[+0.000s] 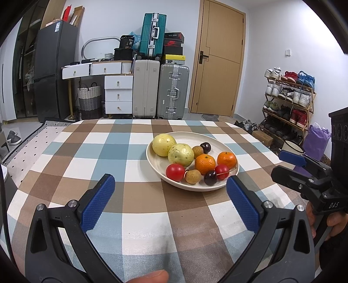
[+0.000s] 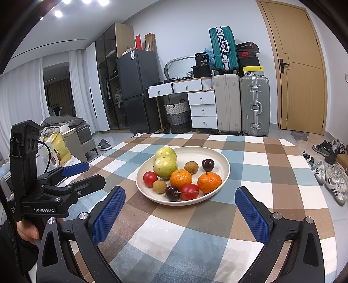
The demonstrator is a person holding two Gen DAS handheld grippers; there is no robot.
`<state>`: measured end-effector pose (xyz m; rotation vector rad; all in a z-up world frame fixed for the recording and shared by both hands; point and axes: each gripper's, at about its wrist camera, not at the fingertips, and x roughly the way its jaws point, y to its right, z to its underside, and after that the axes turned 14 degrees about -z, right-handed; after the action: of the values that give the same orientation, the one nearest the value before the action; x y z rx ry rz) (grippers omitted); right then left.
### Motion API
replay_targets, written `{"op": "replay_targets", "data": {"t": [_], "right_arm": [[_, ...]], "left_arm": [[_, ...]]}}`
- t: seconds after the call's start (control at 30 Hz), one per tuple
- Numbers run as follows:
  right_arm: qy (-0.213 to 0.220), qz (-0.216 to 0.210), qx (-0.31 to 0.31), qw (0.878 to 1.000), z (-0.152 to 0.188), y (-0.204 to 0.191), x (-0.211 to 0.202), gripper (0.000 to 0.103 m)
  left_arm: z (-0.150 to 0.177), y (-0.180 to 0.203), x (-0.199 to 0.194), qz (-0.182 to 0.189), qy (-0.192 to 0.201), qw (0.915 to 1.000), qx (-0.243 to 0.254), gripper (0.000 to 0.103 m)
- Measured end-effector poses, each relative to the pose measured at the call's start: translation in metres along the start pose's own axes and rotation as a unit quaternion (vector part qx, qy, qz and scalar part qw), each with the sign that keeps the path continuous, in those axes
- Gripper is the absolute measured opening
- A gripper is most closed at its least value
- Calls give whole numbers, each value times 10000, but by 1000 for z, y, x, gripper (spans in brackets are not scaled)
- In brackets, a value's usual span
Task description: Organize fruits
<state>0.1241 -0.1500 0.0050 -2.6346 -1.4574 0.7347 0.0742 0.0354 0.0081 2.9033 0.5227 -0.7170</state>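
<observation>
Two pairs of tongs hang wide apart and empty over a checked worktop (image 1: pixel 121 152), both short of a cream plate (image 2: pixel 219 156) heaped with fruit. The left tongs (image 1: pixel 170 184) sit near the plate's front rim, their right pad just beside it; the plate lies ahead and slightly right of them. The right tongs (image 2: pixel 180 197) frame the plate's near edge more squarely, the dish lying ahead between their blue pads. On the plate, two pale green guavas (image 2: pixel 165 166) occupy the far left, two oranges (image 2: pixel 181 179) the middle and right, two red tomatoes (image 2: pixel 150 179) the front, with two dark cherries (image 2: pixel 172 193) and two brown longans (image 2: pixel 159 186) among them. Only the left wrist view shows a shoe rack (image 1: pixel 289 102) at the right wall and a thumb tip (image 1: pixel 152 277) at its bottom edge. Only the right wrist view shows white curtains (image 2: pixel 21 98) and ceiling lights (image 2: pixel 87 1).
</observation>
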Motion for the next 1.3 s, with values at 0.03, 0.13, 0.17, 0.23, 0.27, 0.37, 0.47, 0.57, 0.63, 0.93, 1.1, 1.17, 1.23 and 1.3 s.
{"op": "replay_targets", "data": {"t": [0.03, 0.13, 0.17, 0.23, 0.27, 0.37, 0.47, 0.57, 0.63, 0.93, 1.1, 1.17, 1.23, 1.3], "right_arm": [[-1, -1, -2, 10000, 0, 0, 0, 103], [-3, -1, -2, 10000, 0, 0, 0, 103], [-1, 1, -1, 10000, 0, 0, 0, 103], [1, 4, -5, 10000, 0, 0, 0, 103], [2, 1, -1, 10000, 0, 0, 0, 103], [-3, 1, 5, 10000, 0, 0, 0, 103], [-1, 1, 3, 10000, 0, 0, 0, 102], [-2, 1, -3, 10000, 0, 0, 0, 103], [-2, 1, 2, 10000, 0, 0, 0, 103], [-4, 1, 1, 10000, 0, 0, 0, 103], [-16, -7, 29, 10000, 1, 0, 1, 103], [-17, -9, 21, 10000, 1, 0, 1, 103], [-28, -14, 13, 10000, 2, 0, 2, 103], [-45, -23, 16, 10000, 3, 1, 4, 103]], "left_arm": [[0, 0, 0, -1, 0, 10000, 4, 102], [0, 0, 0, -1, 2, 10000, 6, 102], [0, 0, 0, 0, 2, 10000, 7, 102], [0, 1, 0, -1, 3, 10000, 6, 102], [0, 1, 0, 1, 4, 10000, 6, 102], [0, 1, 0, 0, 3, 10000, 9, 102], [0, 1, 0, -2, 6, 10000, 8, 102], [0, 1, 0, -1, 5, 10000, 11, 102], [0, 1, 0, -1, 2, 10000, 11, 102], [0, 3, -1, 30, 32, 10000, 61, 102], [0, 4, -2, 42, 56, 10000, 65, 102], [-1, 6, -2, 36, 63, 9999, 76, 102], [-1, 7, -3, 37, 75, 9999, 80, 102], [-1, 7, -3, 37, 70, 9999, 76, 102]]}}
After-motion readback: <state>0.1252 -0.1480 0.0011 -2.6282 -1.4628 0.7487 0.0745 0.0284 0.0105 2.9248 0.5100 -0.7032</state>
